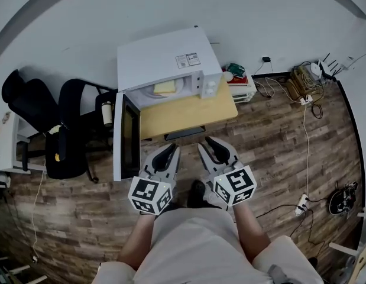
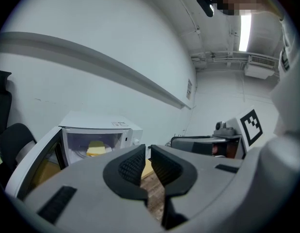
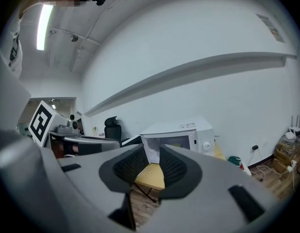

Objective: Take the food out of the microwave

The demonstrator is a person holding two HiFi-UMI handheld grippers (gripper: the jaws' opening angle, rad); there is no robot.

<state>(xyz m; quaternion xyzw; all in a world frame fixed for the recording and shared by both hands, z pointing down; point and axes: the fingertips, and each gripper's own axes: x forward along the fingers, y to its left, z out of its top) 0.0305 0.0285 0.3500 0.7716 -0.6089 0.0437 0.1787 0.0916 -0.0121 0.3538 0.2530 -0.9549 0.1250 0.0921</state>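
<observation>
Far left, a black office chair [image 1: 63, 123] stands against the wall, just beside the table. Next to it the microwave's door [image 1: 126, 138] hangs fully open, swung out toward the person, past the table's front edge. The white microwave [image 1: 162, 58] sits at the back of a light wooden table [image 1: 188, 111], its cavity exposed.

The food [image 1: 165, 87], a flat yellow item on a white plate, lies inside the cavity, toward its front. It is untouched, and neither gripper is near it.

The left gripper [image 1: 171, 149] is held low in front of the table's near edge, just right of the open door. It points toward the microwave. Its pads [image 2: 130, 166] stand close together with only a thin slit between them. Nothing sits in that slit; through it only tabletop and floor are seen. In the left gripper view the food appears up and to the left of the fingertips, well apart from them.

The right gripper [image 1: 207, 145] is level with the left, just beside it. Its pads [image 3: 175, 168] stand noticeably wider, and nothing is between them. The table edge and the cavity show beyond the gap.

Far right, a power strip [image 1: 301, 204] and loose cables [image 1: 307, 135] lie on the wooden floor [image 1: 271, 158].
</observation>
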